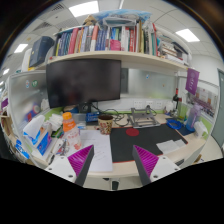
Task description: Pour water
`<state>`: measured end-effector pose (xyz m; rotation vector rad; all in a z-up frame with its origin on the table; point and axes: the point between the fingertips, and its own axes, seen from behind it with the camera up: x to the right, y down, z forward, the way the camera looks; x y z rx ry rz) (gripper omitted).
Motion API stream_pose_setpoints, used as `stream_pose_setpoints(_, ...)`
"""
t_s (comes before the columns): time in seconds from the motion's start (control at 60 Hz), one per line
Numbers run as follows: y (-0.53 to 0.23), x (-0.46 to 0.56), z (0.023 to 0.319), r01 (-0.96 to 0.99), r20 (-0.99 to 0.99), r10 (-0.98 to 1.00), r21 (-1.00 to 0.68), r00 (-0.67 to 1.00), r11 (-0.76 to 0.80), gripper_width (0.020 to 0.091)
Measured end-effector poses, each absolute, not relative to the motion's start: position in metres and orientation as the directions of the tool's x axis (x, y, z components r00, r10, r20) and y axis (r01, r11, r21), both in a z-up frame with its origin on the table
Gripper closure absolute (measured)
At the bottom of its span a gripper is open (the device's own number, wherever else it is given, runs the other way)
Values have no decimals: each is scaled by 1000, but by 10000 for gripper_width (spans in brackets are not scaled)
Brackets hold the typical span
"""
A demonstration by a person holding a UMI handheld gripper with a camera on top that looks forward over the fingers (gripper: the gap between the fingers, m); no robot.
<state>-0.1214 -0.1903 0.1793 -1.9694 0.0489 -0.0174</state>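
Observation:
My gripper is held up in front of a white desk, open, with nothing between its magenta pads. A brownish cup-like container stands on the desk well beyond the fingers, in front of the monitor. To its left is a small container with an orange top. A dark bottle stands far to the right. All of these are far from the fingers.
A black monitor sits at the back under a shelf of books. A dark mat and a white sheet of paper lie on the desk just beyond the fingers. Blue and white clutter fills the left end.

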Motion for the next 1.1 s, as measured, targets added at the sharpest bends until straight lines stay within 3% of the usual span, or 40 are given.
stream_pose_setpoints(0.217, -139, -242, 127, -8, -48, 99, -930, 994, -368, 303)
stream_pose_setpoints(0.767, 2, -317, 100, -18, -39, 94, -975, 995, -222, 302)
stream_pose_setpoints(0.867, 10, -310, 92, 9, -2, 55, -979, 998, -206, 396)
stream_pose_setpoints(0.917, 13, -310, 91, 28, 17, 56, -981, 998, -193, 542)
stream_pose_setpoints(1.1, 11, -310, 90, 8, -5, 70, -982, 998, -187, 665)
